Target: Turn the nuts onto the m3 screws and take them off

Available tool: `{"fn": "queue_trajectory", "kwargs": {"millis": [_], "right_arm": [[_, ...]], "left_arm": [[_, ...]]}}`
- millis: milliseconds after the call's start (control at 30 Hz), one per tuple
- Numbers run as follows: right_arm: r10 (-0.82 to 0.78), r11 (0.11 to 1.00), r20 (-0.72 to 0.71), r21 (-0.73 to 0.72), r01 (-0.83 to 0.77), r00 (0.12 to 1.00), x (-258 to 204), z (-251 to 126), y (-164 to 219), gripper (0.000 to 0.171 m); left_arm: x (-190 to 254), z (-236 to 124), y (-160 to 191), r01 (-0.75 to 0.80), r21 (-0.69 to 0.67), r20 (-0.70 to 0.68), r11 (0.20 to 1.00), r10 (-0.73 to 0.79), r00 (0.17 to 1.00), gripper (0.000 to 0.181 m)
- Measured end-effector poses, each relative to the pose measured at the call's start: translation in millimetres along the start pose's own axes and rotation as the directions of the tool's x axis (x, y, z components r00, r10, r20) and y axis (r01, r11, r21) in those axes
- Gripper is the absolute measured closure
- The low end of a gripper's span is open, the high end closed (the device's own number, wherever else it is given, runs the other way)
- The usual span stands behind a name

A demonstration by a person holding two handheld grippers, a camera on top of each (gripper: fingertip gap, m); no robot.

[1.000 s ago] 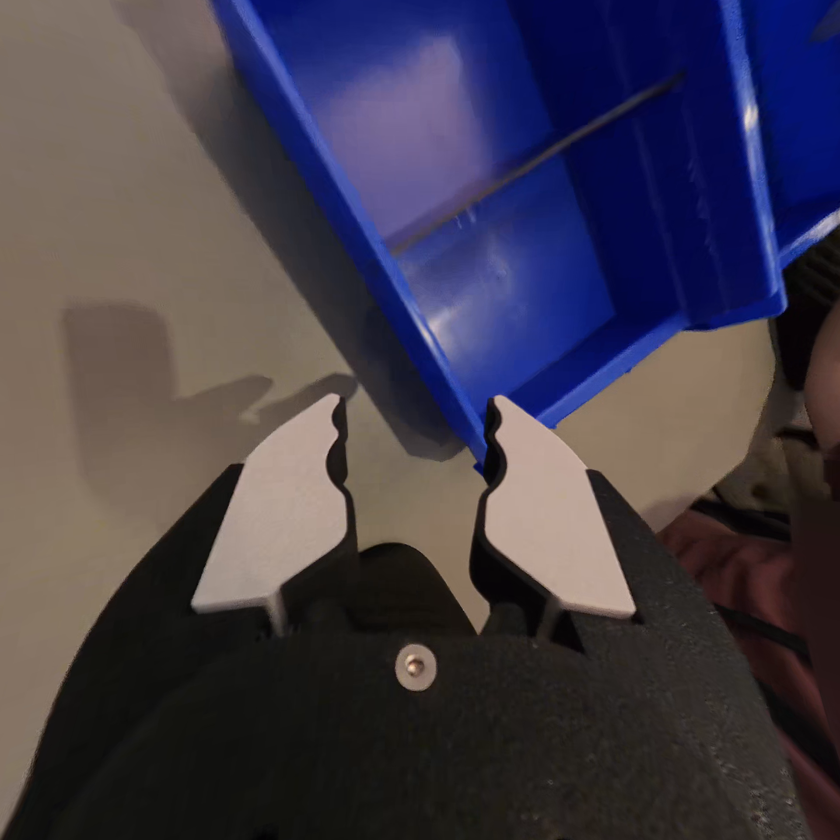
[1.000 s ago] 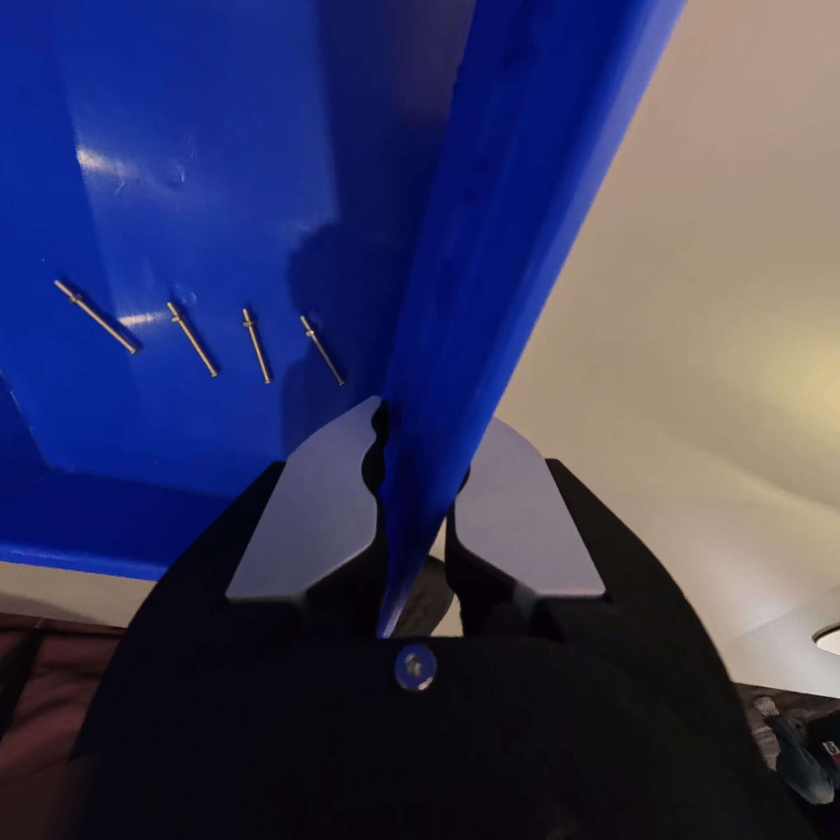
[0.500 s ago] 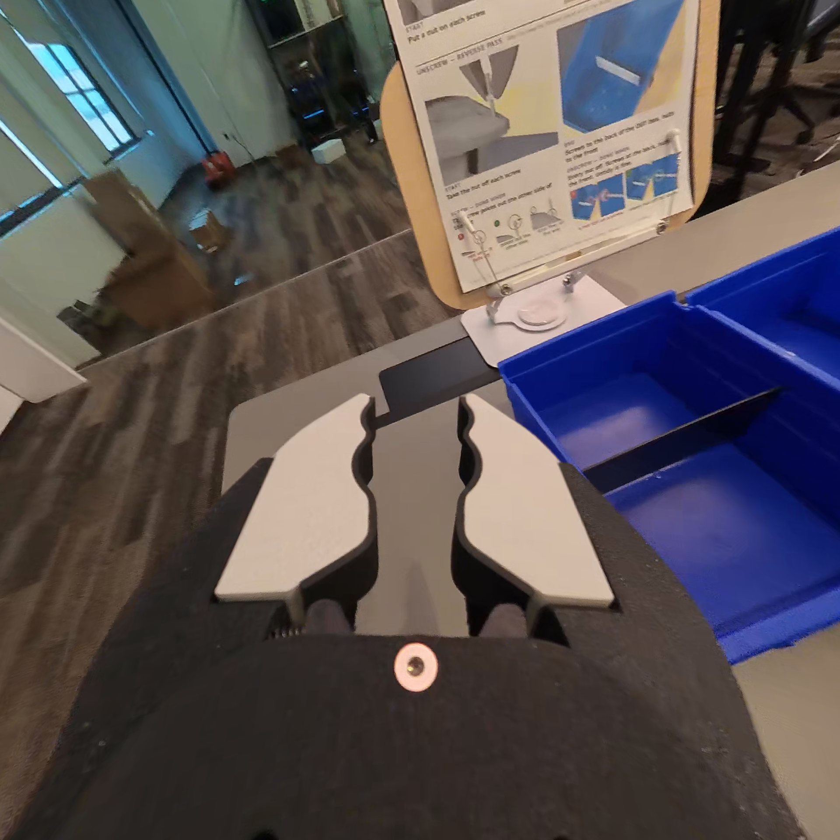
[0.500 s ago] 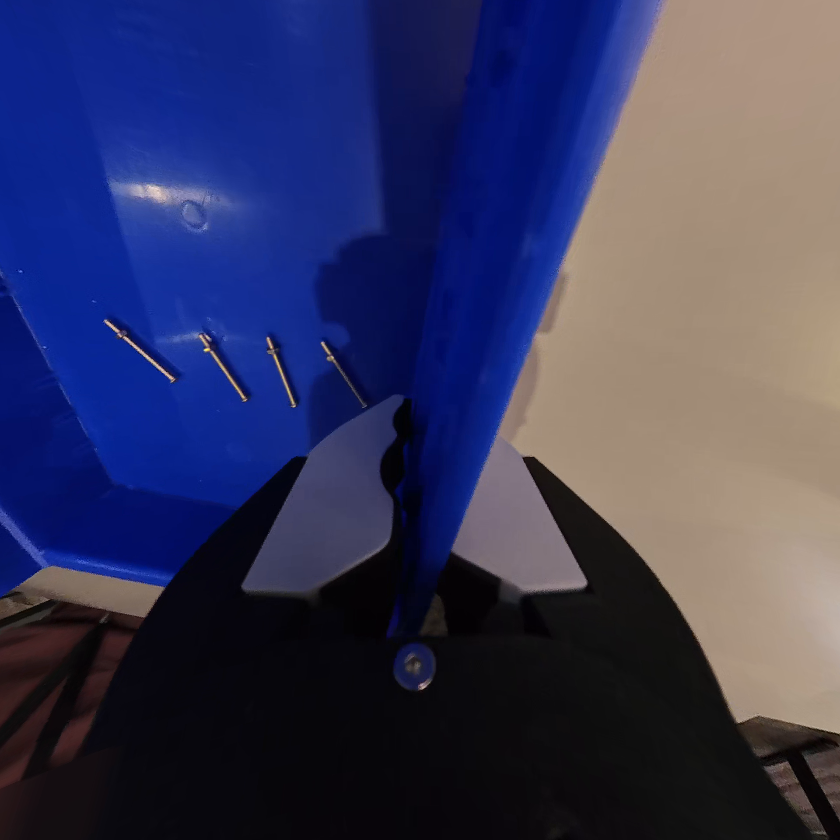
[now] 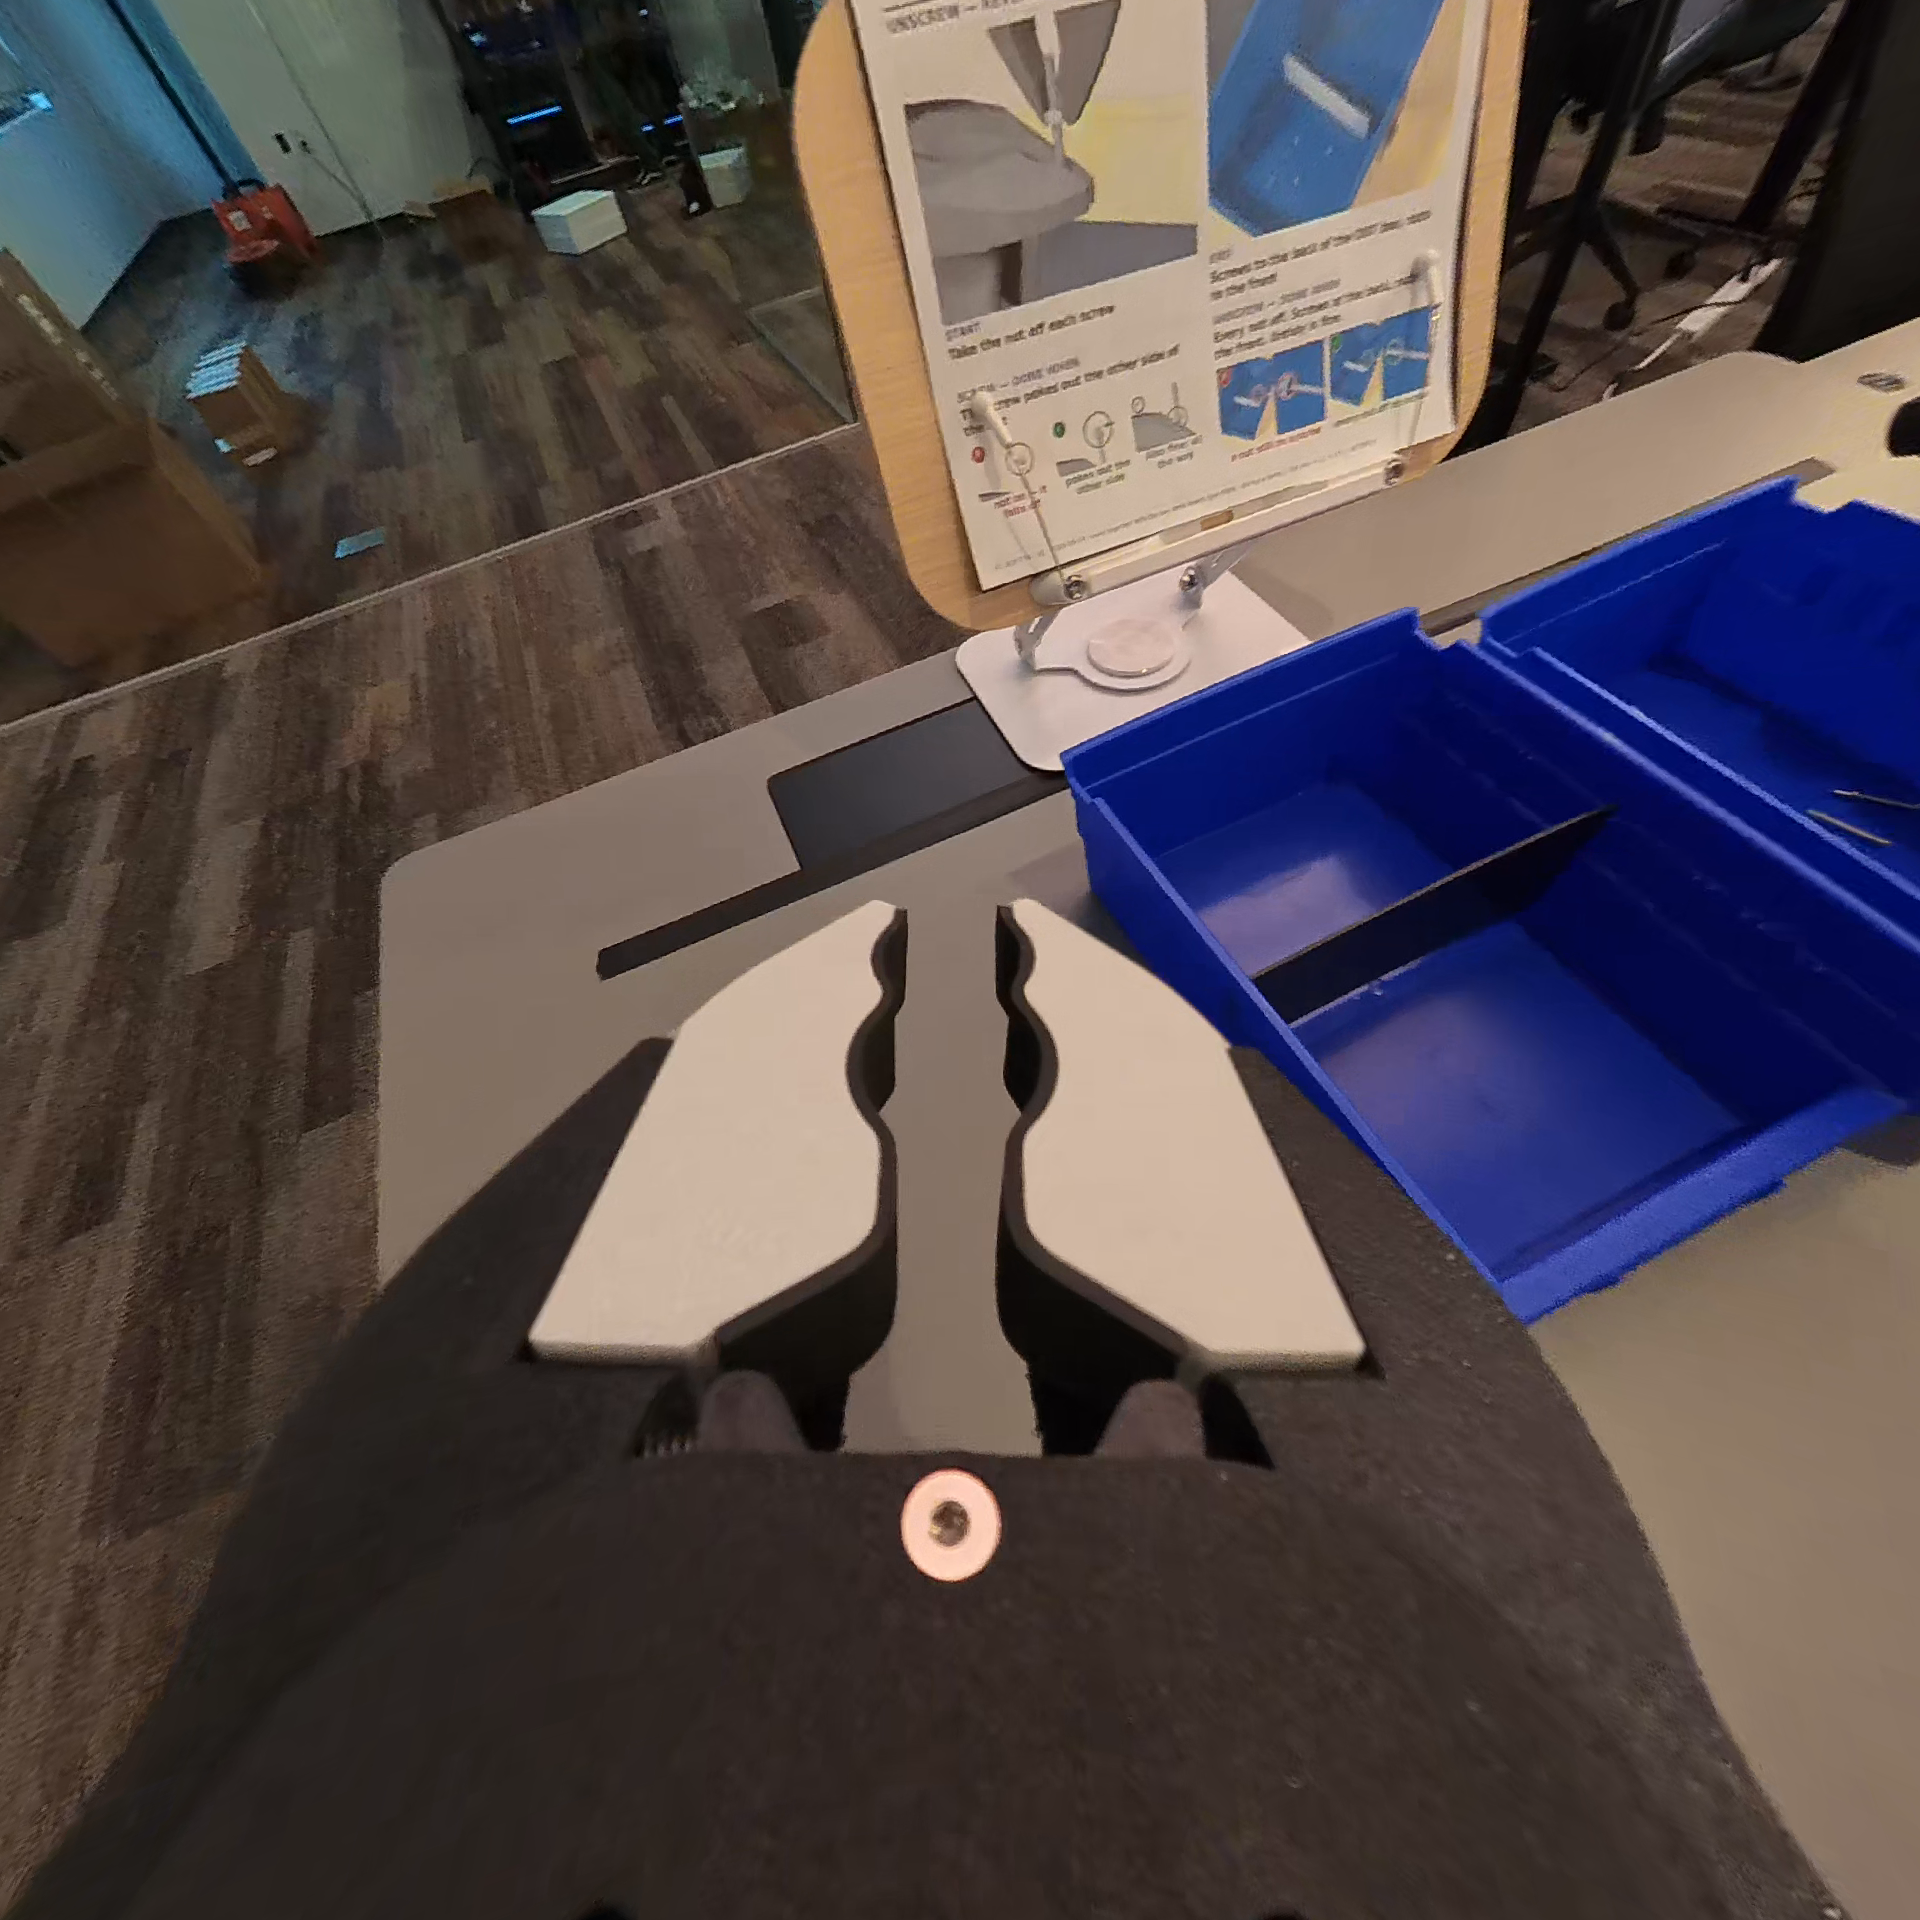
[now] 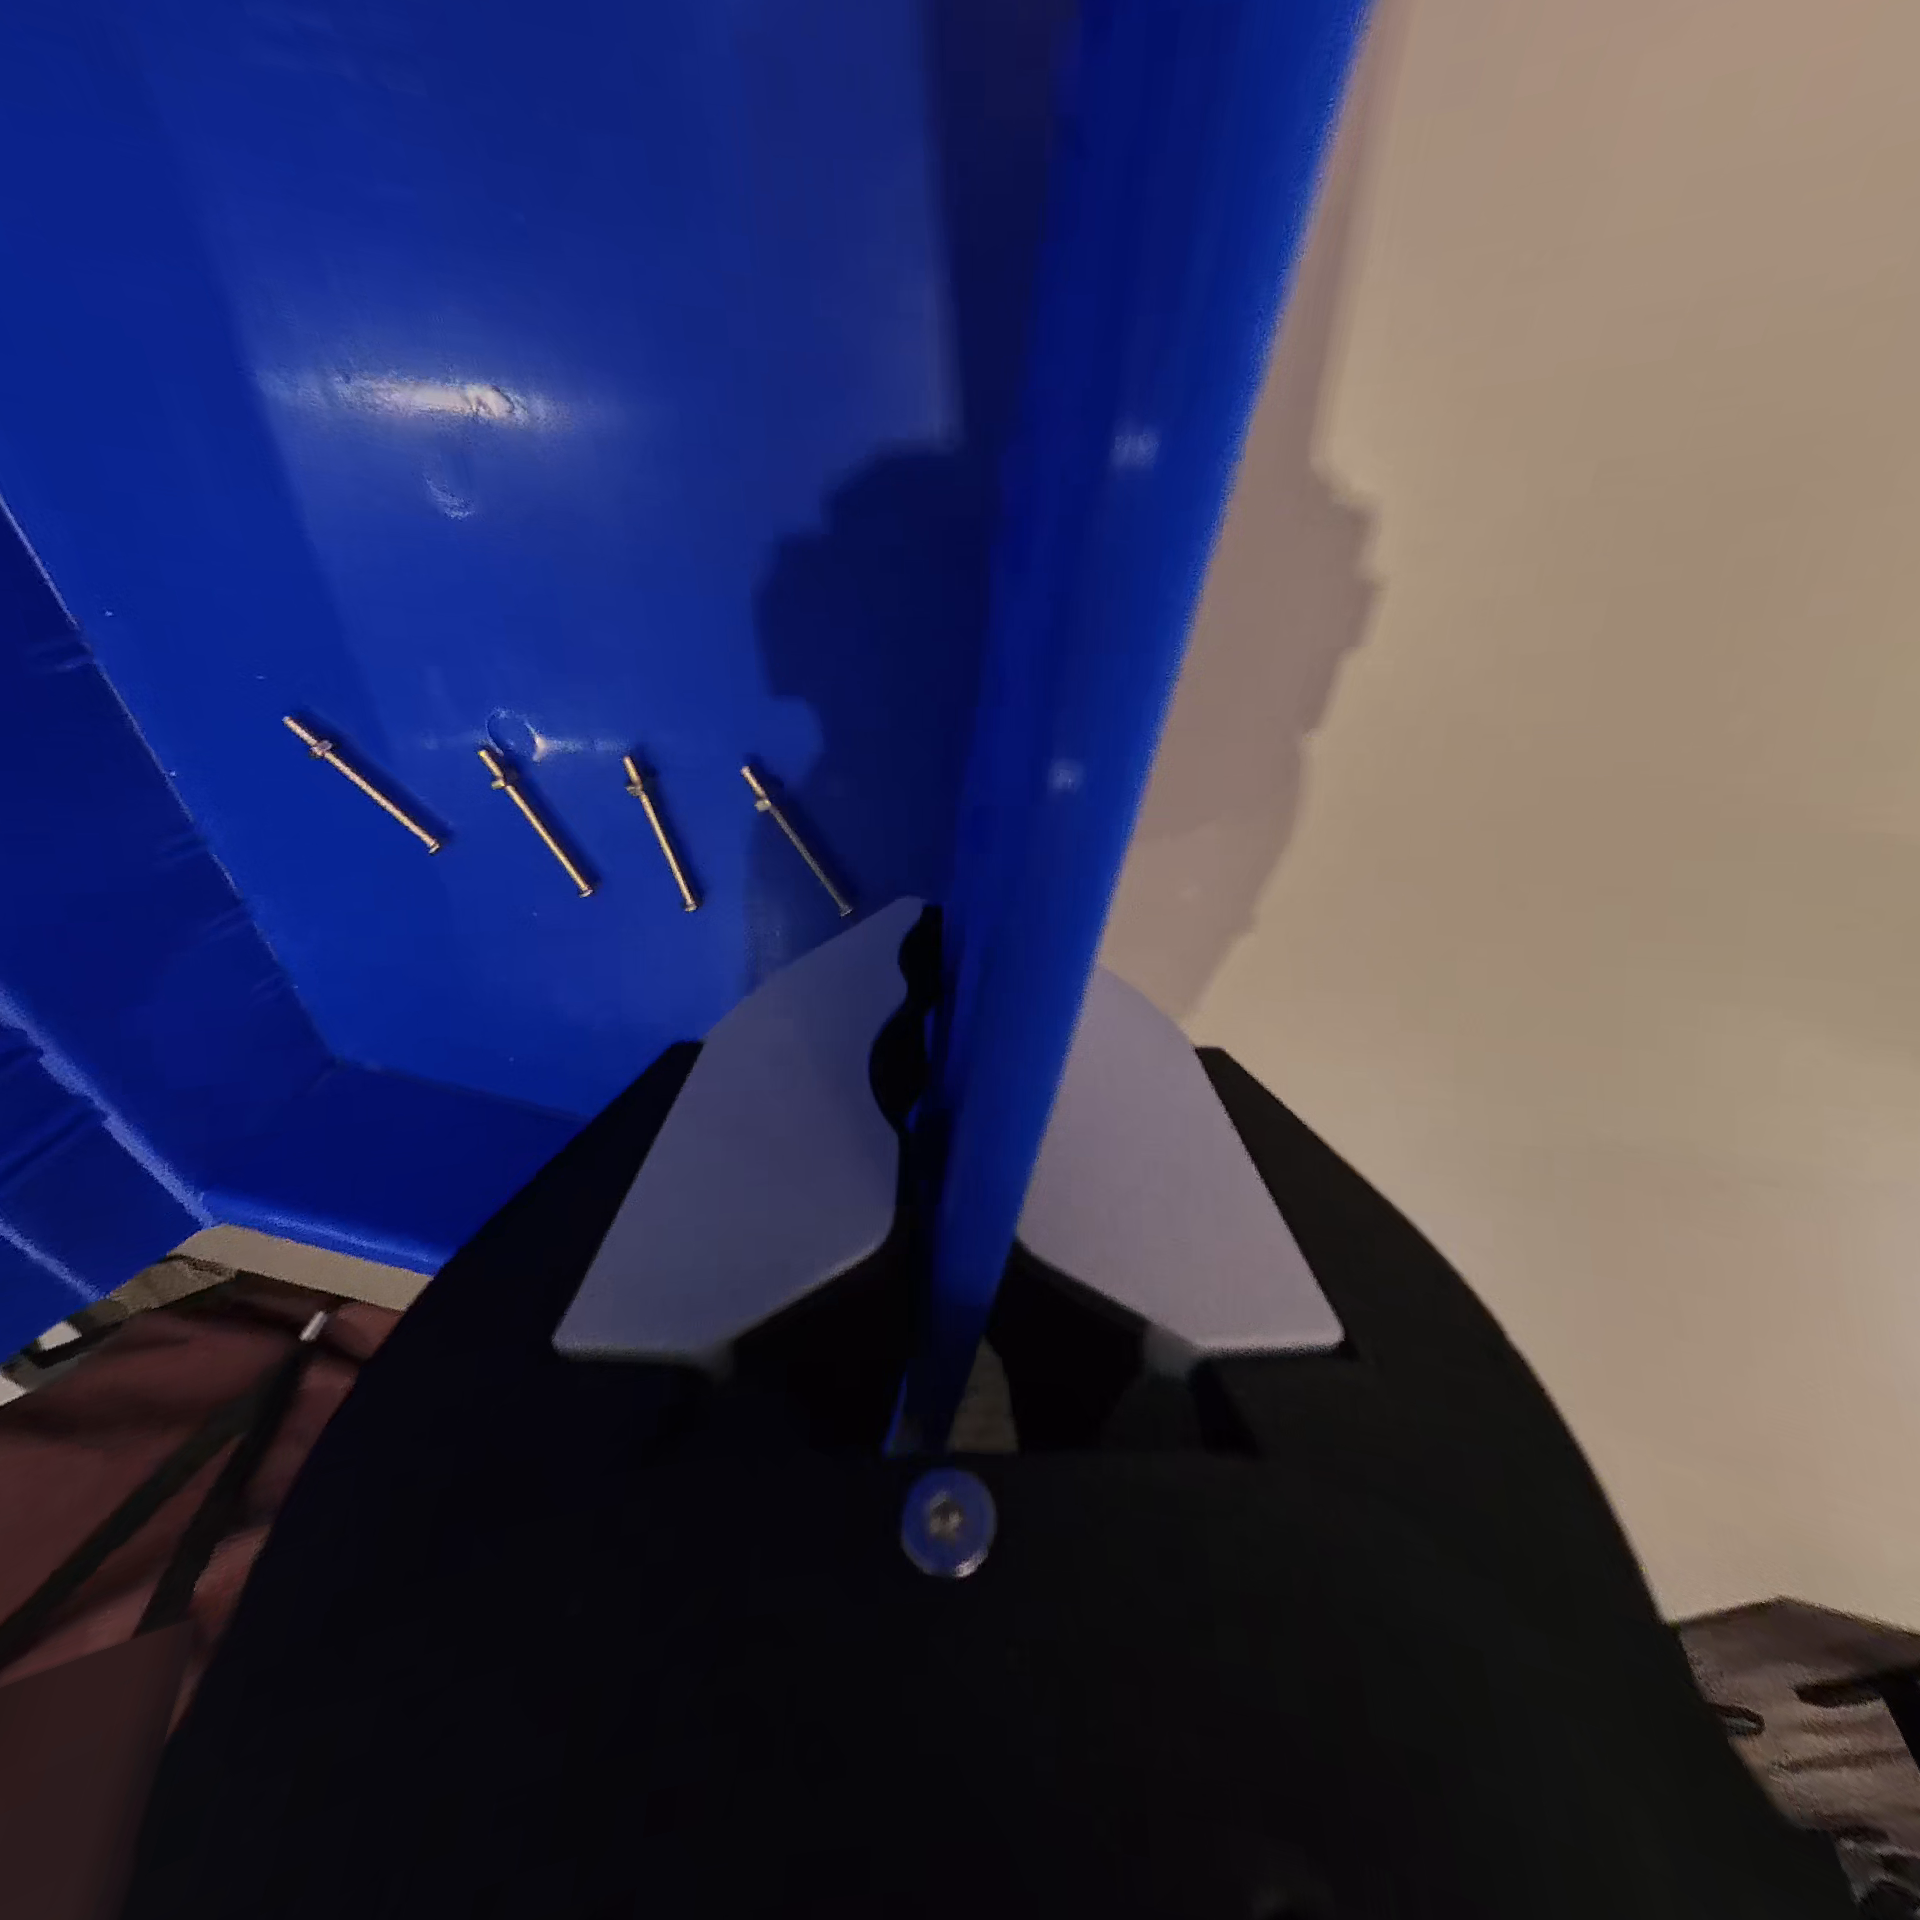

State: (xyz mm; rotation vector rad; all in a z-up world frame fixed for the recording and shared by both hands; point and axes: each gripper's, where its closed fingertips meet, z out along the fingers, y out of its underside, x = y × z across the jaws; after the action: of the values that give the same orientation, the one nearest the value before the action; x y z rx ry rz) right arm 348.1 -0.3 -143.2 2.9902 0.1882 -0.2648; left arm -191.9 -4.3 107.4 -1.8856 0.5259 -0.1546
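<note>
L tool (image 5: 951, 914): our grey fingers w/ black inner pads stand narrowly apart, nothing between them, above the grey counter (image 5: 499, 935) in the lower centre of the L wrist view. To the right of the tool sits a blue plastic bin w/ a black divider (image 5: 1434, 914) across its middle; both its compartments look bare. Upper right of that frame, a second blue plastic bin (image 5: 1766, 665) sits just beside the first; thin metal pins show at its right edge, too small to tell more. Top centre: a wooden board on a white stand (image 5: 842, 312) carrying a printed instruction sheet.

R tool (image 6: 987, 935): we're clamped on the side wall (image 6: 1091, 623) of a blue bin, one grey finger inside, the other outside, wall running up through the centre of the R wrist view. Left of the tool, on the bin floor, four slim brass-coloured M3 screws (image 6: 535, 836) lie in a row, apart from each other. Each has a small nut (image 6: 322, 750) near its upper end. The nearest screw lies just beside our inside finger. Right half of frame: pale counter w/ shadow.
</note>
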Motion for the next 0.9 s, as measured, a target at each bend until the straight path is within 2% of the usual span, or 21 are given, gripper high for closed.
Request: {"fn": "queue_trajectory", "kwargs": {"millis": [200,433,567,667,800,900], "right_arm": [[0.04,0.999,-0.035,0.029,-0.039,0.999,17,-30,23,0.166],[0.038,0.996,-0.09,0.087,-0.03,0.995,-17,-112,25,0.166],[-0.037,0.995,-0.122,0.091,0.048,0.992,-78,-151,7,0.166],[-0.125,0.988,-0.098,0.076,0.132,0.987,-143,-162,-14,0.166],[-0.271,0.96,-0.051,0.057,0.273,0.961,-241,-150,-46,0.166],[-0.365,0.93,0.003,0.045,0.365,0.931,-316,-129,-69,0.165]], "left_arm": [[1,-11,1,0.015,0.002,-0.045,1.0,-0.014,0.999,0.165],[-3,-15,13,0.048,-0.051,-0.087,0.998,-0.052,0.995,0.164],[-9,-15,28,0.093,-0.124,-0.104,0.988,-0.106,0.989,0.164],[-20,-18,36,0.131,-0.15,-0.078,0.98,-0.144,0.986,0.164],[-43,-27,41,0.203,-0.125,-0.018,0.971,-0.207,0.978,0.166],[-69,-36,53,0.251,-0.138,0.083,0.958,-0.241,0.967,0.165]]}}
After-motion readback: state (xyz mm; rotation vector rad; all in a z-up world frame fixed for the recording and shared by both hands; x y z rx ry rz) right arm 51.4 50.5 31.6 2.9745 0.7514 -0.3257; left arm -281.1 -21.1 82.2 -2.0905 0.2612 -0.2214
